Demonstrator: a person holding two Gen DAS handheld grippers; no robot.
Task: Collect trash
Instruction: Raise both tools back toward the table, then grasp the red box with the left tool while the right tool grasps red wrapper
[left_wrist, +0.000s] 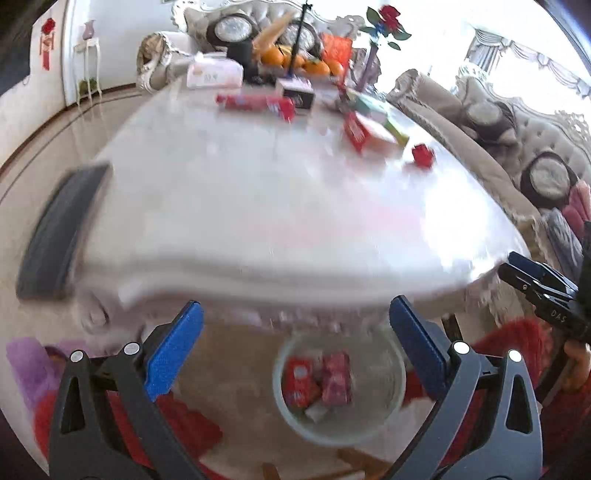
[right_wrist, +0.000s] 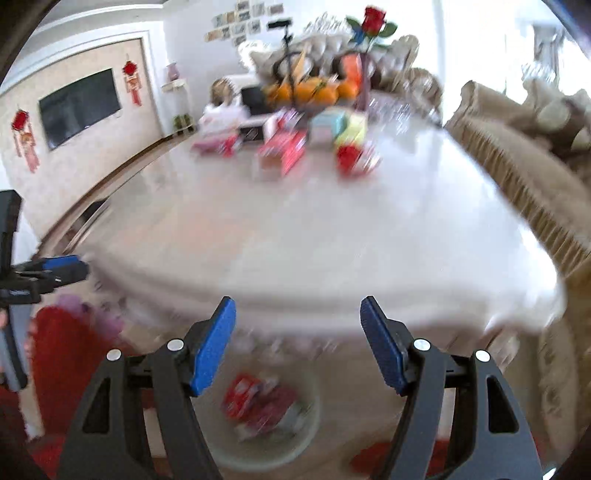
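Left tongs (left_wrist: 295, 328): blue-padded fingers spread wide, holding nothing, poised at the near edge of the desk and above the bin.
Right tongs (right_wrist: 298, 325): blue-padded fingers spread apart, empty, likewise at the near edge of the desk; seen side-on at the right margin of the left wrist view.
Desk (left_wrist: 258, 206): glossy white marble-look top with a carved rim; its near half is bare in both views.
Bin (left_wrist: 384, 373): pale round wastebasket on the floor just below the near edge of the desk, directly under both tongs; it already holds red and pink snack wrappers (left_wrist: 317, 380).
Remaining trash, left to right along the far end of the desk: long red packet (left_wrist: 255, 104); red-and-orange carton (left_wrist: 369, 133); small red crumpled piece (left_wrist: 422, 155), nearest the right edge. All lie well apart from both tongs. Motion blur hides finer detail.
Other items at the far edge: white tissue box (left_wrist: 214, 74) and a basket of oranges (left_wrist: 299, 62), judged not to be trash.
Progress: judged partly done; some wrappers are binned, and several packets are left on the desk.
Next step, judged: reach across the bare near half toward the far end, the small red crumpled piece being the closest candidate for the right tongs.
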